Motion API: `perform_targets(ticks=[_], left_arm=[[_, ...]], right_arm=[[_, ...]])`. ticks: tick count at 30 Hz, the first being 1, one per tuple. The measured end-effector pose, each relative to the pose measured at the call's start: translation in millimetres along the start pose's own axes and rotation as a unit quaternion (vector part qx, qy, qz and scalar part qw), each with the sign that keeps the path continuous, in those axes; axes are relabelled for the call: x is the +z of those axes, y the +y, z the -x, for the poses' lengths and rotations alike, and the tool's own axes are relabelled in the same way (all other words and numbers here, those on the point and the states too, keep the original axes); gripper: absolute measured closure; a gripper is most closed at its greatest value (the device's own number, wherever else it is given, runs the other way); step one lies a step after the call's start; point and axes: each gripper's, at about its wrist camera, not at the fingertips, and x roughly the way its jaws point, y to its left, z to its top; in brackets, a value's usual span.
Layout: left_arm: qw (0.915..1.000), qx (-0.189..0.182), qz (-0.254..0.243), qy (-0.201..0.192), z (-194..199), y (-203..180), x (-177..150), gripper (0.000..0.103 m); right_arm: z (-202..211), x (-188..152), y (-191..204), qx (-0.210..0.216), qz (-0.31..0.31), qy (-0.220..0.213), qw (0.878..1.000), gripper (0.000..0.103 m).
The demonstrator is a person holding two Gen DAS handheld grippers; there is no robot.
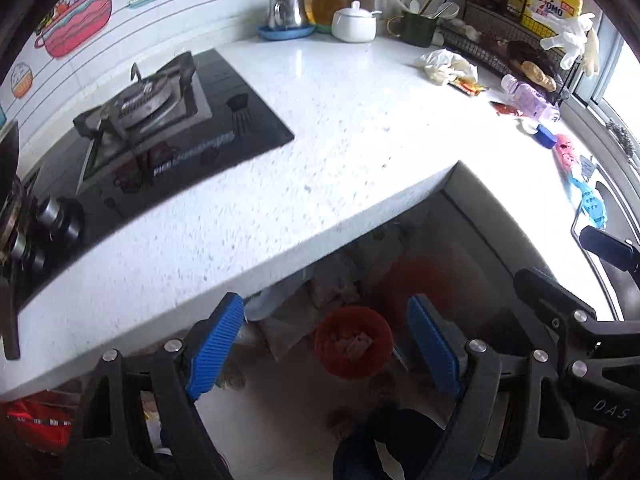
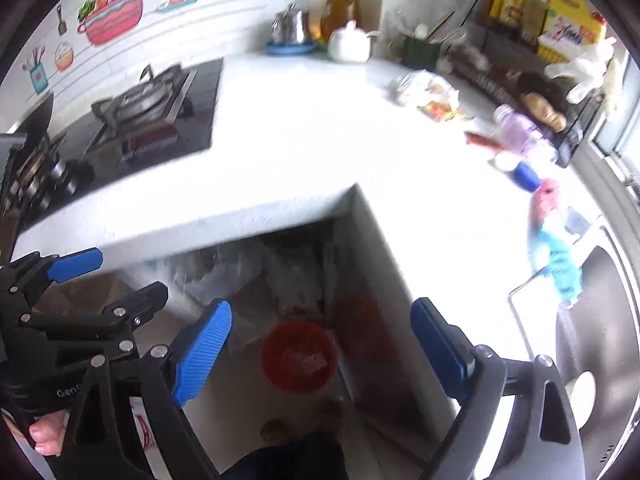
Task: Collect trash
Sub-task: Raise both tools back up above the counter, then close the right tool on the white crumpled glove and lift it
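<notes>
**Trash waits on the counter while both claws hang empty over the bin**

Trash on the white speckled stone countertop point(image 1: 340, 120) is the target. In the left wrist view, the crumpled white wrapper with a yellow-red packet beside it point(image 1: 448, 66) lies far ahead and to the right of the left gripper point(image 1: 326, 350), near the black wire rack point(image 1: 516, 40). Further right, a lilac plastic bottle point(image 1: 528, 98) lies on its side, with a small blue-and-white container point(image 1: 542, 133) and pink and blue wrappers point(image 1: 576, 176) trailing toward the counter edge. The left claw's blue ribbed pads stand wide apart with nothing between them. Framed directly beyond them on the floor is a round red plastic bin point(image 1: 354, 342) holding some scraps; it likely sits there so pieces can be dropped straight down. A black gas hob point(image 1: 160, 128) lies ahead to the left.

In the right wrist view, blurred, the right gripper point(image 2: 320, 350) is likewise spread and empty, with the same red bin point(image 2: 299, 354) straight beyond its pads. The wrapper pile point(image 2: 430, 94) and lilac bottle point(image 2: 520, 128) sit ahead and right, the steel sink point(image 2: 596, 312) hard right. The left gripper's body point(image 2: 80, 312) shows just to the left, with a fingertip point(image 2: 44, 434) on its handle.

Judging by the open claws and leftover litter, the next reach is for the counter.
</notes>
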Motion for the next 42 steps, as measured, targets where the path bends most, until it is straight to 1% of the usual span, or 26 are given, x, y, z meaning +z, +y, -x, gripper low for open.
perform_targets(ticks=[7, 10, 15, 17, 21, 26, 29, 32, 35, 39, 42], left_arm=[[0.9987, -0.02, -0.035, -0.031, 10.8, -26.2, 61.9, 0.021], [0.9975, -0.028, -0.051, -0.041, 12.2, -38.9, 90.7, 0.021], [0.9952, -0.045, -0.075, -0.042, -5.1, -56.9, 139.1, 0.021], [0.9943, -0.047, -0.086, -0.042, -11.1, -66.4, 158.4, 0.021], [0.992, -0.044, -0.106, -0.053, -25.8, -84.6, 201.3, 0.021], [0.9923, -0.04, -0.107, -0.05, -49.1, -98.0, 243.9, 0.021], [0.9933, -0.04, -0.101, -0.039, -69.2, -99.7, 267.1, 0.021], [0.9941, -0.045, -0.094, -0.03, -88.3, -98.5, 288.7, 0.021], [0.9941, -0.054, -0.089, -0.029, -104.6, -96.8, 308.9, 0.021], [0.992, -0.049, -0.116, -0.013, -137.0, -97.8, 331.7, 0.021], [0.9901, -0.055, -0.129, 0.004, -164.2, -94.8, 346.2, 0.021]], right_arm=[[14.2, 37.5, -29.9, -0.041, -0.039, -0.037, 0.998, 0.012], [16.3, 55.8, -44.7, -0.051, -0.056, -0.049, 0.996, 0.012], [8.2, 88.5, -70.1, -0.067, -0.077, -0.052, 0.993, 0.012], [1.7, 103.1, -83.0, -0.07, -0.086, -0.054, 0.992, 0.012], [-12.5, 132.7, -109.0, -0.069, -0.104, -0.061, 0.99, 0.012], [-39.5, 165.6, -132.3, -0.059, -0.109, -0.049, 0.991, 0.012], [-60.1, 185.5, -141.1, -0.055, -0.106, -0.034, 0.992, 0.012], [-78.3, 203.8, -145.9, -0.057, -0.101, -0.024, 0.993, 0.012], [-96.5, 219.6, -150.6, -0.062, -0.1, -0.016, 0.993, 0.012], [-128.5, 234.9, -156.3, -0.066, -0.113, 0.005, 0.991, 0.012], [-152.9, 243.2, -158.3, -0.069, -0.125, 0.022, 0.99, 0.012]])
